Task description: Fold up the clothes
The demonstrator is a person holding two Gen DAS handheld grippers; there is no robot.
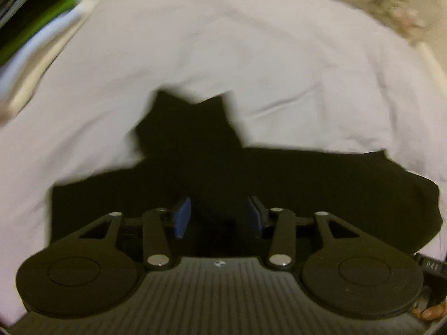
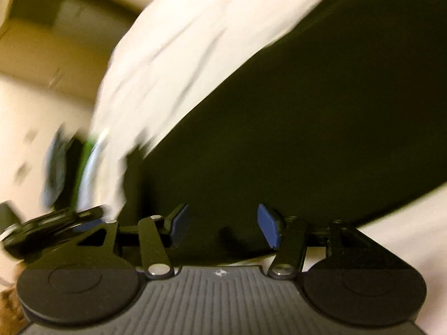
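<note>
Folding step: black garment (image 1: 251, 184) lies flat on white bed sheet (image 1: 223, 42), partly folded I judge; next fold due.
Left gripper (image 1: 219, 213): jaws apart, nothing between pads, hovering over garment's near edge.
Right gripper (image 2: 222, 223): jaws apart, empty, over same garment.
How to do well: pinch only the top layer at the corners, lift both sides evenly, lay flat, smooth creases.
Left view only: garment outline with flap sticking up, stack of clothes (image 1: 42, 19) top left.
Right view only: other gripper at left edge, room wall; heavy blur.
</note>
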